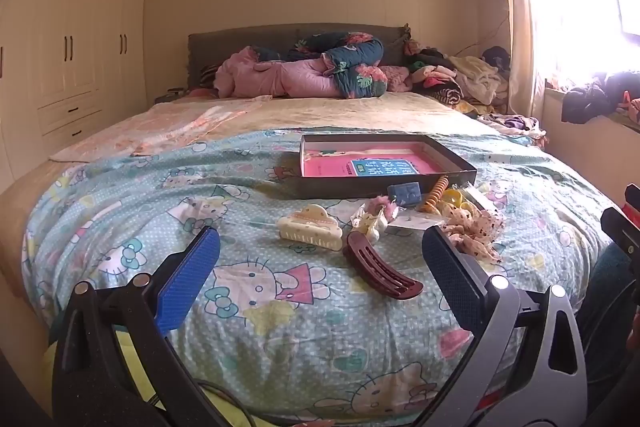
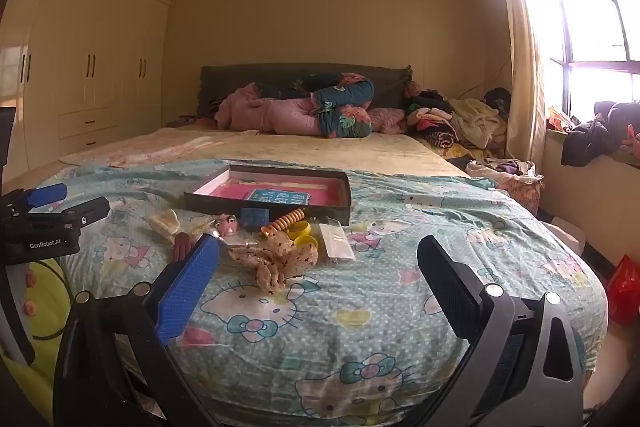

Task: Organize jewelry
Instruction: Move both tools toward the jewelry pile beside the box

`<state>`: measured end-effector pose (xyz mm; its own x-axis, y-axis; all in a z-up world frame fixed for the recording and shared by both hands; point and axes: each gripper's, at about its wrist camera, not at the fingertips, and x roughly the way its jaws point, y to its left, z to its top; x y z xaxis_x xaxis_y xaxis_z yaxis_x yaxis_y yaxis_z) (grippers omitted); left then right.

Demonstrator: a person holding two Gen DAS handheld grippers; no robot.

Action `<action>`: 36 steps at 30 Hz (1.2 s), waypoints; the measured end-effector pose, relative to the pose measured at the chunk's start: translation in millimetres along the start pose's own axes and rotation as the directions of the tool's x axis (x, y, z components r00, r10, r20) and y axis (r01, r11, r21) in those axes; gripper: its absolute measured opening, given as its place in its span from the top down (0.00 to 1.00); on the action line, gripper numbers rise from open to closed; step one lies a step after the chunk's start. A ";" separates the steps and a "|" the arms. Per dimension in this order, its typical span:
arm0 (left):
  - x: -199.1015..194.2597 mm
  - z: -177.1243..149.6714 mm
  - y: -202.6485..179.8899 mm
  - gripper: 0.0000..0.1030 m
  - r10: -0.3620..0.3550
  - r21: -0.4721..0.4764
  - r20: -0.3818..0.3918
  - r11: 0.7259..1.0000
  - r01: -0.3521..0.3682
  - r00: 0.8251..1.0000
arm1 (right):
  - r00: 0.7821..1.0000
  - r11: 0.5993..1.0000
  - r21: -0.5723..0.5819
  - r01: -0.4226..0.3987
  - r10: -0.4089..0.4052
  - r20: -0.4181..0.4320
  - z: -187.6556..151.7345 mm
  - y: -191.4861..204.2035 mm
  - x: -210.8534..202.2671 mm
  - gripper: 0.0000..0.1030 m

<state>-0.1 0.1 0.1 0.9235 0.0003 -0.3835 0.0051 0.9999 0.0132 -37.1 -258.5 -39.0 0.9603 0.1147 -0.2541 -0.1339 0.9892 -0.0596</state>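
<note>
Left gripper (image 1: 320, 251) tilted slightly downward, jaws spread wide, nothing between them; right gripper (image 2: 318, 259) beside it, likewise wide and empty.

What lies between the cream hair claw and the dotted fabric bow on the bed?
In the left wrist view, a small pale-and-pink cluster of accessories lies between the cream hair claw and the dotted fabric bow.

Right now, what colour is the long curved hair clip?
Dark maroon hair clip, clearest in the left wrist view.

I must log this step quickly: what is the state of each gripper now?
Left gripper: open, holding nothing.
Right gripper: open, holding nothing.
</note>
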 end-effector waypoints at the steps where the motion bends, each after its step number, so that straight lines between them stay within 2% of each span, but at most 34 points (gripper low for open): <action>1: 0.4 -0.1 -0.5 0.10 0.002 0.007 -0.004 1.000 -0.002 1.000 | 1.000 1.000 -0.002 0.001 -0.001 0.001 -0.1 0.2 0.0 0.06; 36: -0.1 -0.1 0.0 0.10 0.001 0.003 0.008 1.000 -0.001 1.000 | 1.000 1.000 0.004 0.001 -0.001 0.006 0.8 1.7 -0.6 0.06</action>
<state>-0.2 0.1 0.0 0.9265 0.0008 -0.3764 0.0056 0.9999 0.0158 -37.8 -256.8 -38.2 0.9618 0.1142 -0.2487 -0.1320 0.9896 -0.0562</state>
